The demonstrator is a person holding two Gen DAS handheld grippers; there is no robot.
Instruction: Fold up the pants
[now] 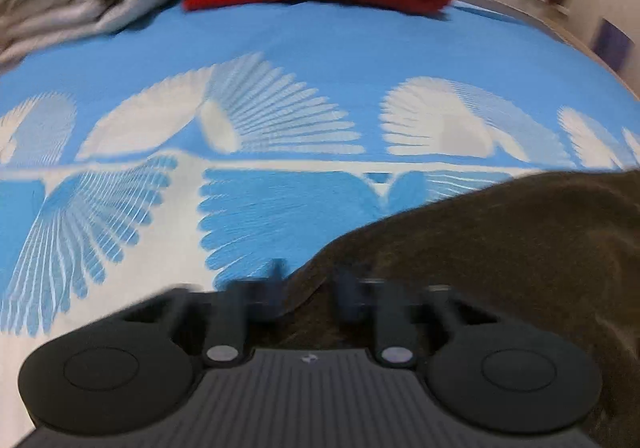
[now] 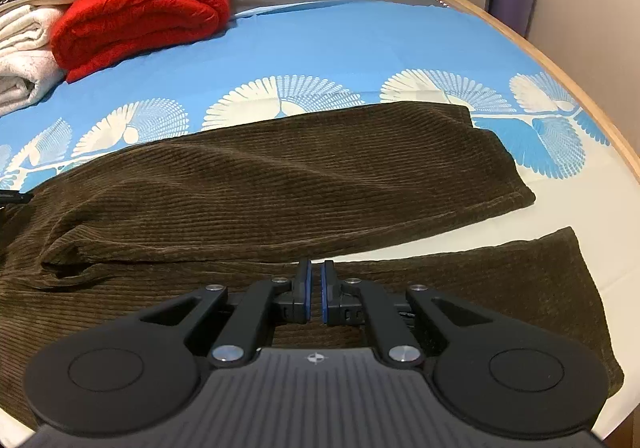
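Right hand-held gripper (image 2: pixel 316 290) pressed together | left (image 1: pixel 310 288) blurred, cannot tell | pants (image 2: pixel 280 176) on bed (image 2: pixel 340 36)

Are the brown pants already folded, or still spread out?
Spread out: in the right wrist view the pants lie flat on the bed sheet, both legs apart.

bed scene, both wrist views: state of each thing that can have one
pants: spread flat on the bed, not yet folded, legs apart
red blanket: folded
white blankets: folded, stacked
right gripper: shut, empty, over a pant leg
left gripper: blurred, at the pants' edge, grip unclear
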